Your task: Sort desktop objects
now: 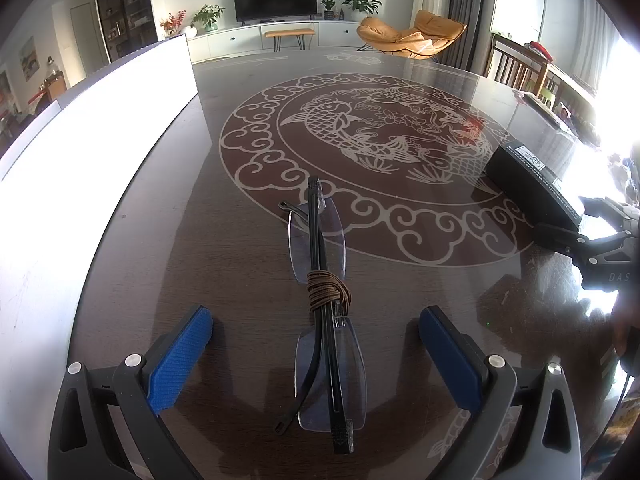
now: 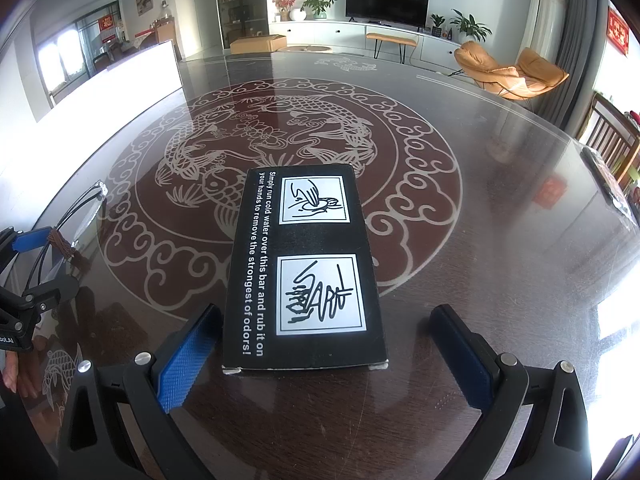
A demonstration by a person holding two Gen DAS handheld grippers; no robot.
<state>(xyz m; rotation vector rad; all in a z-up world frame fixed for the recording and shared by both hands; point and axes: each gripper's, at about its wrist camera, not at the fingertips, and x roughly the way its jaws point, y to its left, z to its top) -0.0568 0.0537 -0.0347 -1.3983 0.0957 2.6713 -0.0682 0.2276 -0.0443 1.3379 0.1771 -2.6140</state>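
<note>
Folded rimless glasses with black arms and a brown cord wound round the middle lie flat on the dark glass table. My left gripper is open, its blue pads on either side of the glasses' near lens, not touching. A black box with white printing and two pictures lies flat on the table. My right gripper is open, its jaws either side of the box's near end. The box also shows in the left wrist view, and the glasses in the right wrist view.
A long white box stands along the table's left side, also seen in the right wrist view. A dark flat object lies at the table's right edge. Wooden chairs stand beyond the far right edge.
</note>
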